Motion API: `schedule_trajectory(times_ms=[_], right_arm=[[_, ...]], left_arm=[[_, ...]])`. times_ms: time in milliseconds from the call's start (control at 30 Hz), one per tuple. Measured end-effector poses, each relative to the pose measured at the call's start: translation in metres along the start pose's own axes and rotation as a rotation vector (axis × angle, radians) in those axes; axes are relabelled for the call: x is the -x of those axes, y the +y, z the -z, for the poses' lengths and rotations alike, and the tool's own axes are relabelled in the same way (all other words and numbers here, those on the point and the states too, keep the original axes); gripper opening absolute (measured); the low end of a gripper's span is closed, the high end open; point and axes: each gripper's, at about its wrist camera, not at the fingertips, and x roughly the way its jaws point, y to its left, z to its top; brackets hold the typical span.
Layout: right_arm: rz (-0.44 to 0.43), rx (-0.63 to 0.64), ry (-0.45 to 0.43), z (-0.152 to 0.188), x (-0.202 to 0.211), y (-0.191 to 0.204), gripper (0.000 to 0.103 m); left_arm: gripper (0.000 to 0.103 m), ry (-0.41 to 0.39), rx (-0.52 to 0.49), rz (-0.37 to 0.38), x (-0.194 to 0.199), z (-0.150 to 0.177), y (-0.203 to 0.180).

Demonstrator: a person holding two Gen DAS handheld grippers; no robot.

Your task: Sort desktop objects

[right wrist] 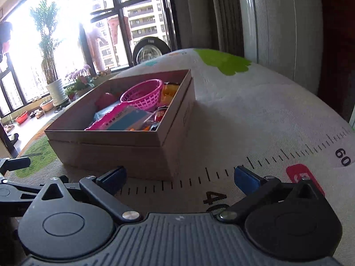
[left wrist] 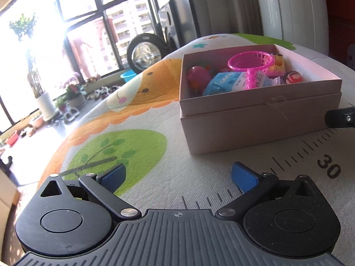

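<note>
A tan cardboard box (left wrist: pixel 255 124) sits on the printed mat, seen from the right in the right wrist view (right wrist: pixel 115 153). It holds a pink plastic basket (left wrist: pixel 251 63) (right wrist: pixel 143 96), a blue packet (left wrist: pixel 224 83), a magenta egg-shaped toy (left wrist: pixel 196 76), a small red can (left wrist: pixel 292 77) and other small items. My left gripper (left wrist: pixel 178 177) is open and empty, low over the mat in front of the box. My right gripper (right wrist: pixel 179 178) is open and empty, near the box's front right corner.
The mat (right wrist: pixel 255 115) has a printed ruler scale and green and orange shapes. Part of the other gripper shows at the right edge in the left wrist view (left wrist: pixel 341 116). Windows, potted plants and a washing machine lie beyond the table's far edge.
</note>
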Motion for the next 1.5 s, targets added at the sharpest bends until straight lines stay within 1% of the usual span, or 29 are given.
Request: schedule_trajectory(times_ms=[100,167,233,300,500,533,600,700,733,800,833,900,967,1033,1067,1100,1267,1500], right_arm=[[0.040,0.001,0.032,-0.012,-0.013,-0.001,0.103],[0.085,0.017,0.006,-0.018,-0.016,0.001,0.103],[0.107,0.034,-0.022,-0.020,-0.016,0.003,0.103],[0.094,0.036,-0.016,-0.015,-0.013,0.003,0.103],[0.032,0.057,0.052,0.015,0.003,0.006,0.103],[0.032,0.070,0.047,0.019,0.008,0.007,0.103],[0.042,0.098,0.063,0.026,0.015,0.010,0.103],[0.092,0.141,0.074,0.031,0.016,0.013,0.103],[0.106,0.132,0.076,0.030,0.014,0.013,0.103],[0.129,0.107,0.074,0.025,0.008,0.009,0.103],[0.132,0.103,0.073,0.022,0.004,0.006,0.103],[0.125,0.118,0.073,0.018,-0.001,0.003,0.103],[0.108,0.148,0.073,0.018,0.000,0.002,0.103],[0.069,0.186,0.070,0.022,0.004,0.002,0.103],[0.040,0.193,0.065,0.024,0.007,0.002,0.103],[0.030,0.190,0.059,0.026,0.009,0.002,0.103],[0.054,0.168,0.013,0.036,0.013,0.005,0.103],[0.052,0.164,0.014,0.034,0.012,0.005,0.103]], left_arm=[[0.103,0.055,0.102,0.028,-0.004,-0.002,0.005],[0.103,0.071,0.144,0.023,-0.004,-0.002,0.004],[0.103,0.075,0.159,0.010,-0.004,-0.003,0.002],[0.103,0.078,0.179,-0.003,-0.003,-0.003,0.002],[0.103,0.089,0.260,-0.030,0.000,-0.002,0.001],[0.103,0.085,0.263,-0.016,0.001,-0.001,0.001],[0.103,0.084,0.269,0.044,0.004,0.002,-0.001],[0.103,0.064,0.288,0.078,0.011,0.003,-0.013],[0.103,0.063,0.280,0.073,0.012,0.003,-0.018],[0.103,0.061,0.245,0.038,0.012,0.003,-0.029],[0.103,0.058,0.250,0.028,0.014,0.003,-0.031],[0.103,0.062,0.280,0.030,0.017,0.006,-0.029],[0.103,0.061,0.280,0.023,0.020,0.009,-0.030],[0.103,0.058,0.282,0.012,0.022,0.011,-0.031],[0.103,0.059,0.281,0.010,0.022,0.012,-0.032],[0.103,0.059,0.280,0.009,0.022,0.011,-0.032],[0.103,0.059,0.282,0.010,0.022,0.011,-0.032],[0.103,0.058,0.282,0.011,0.021,0.011,-0.033]])
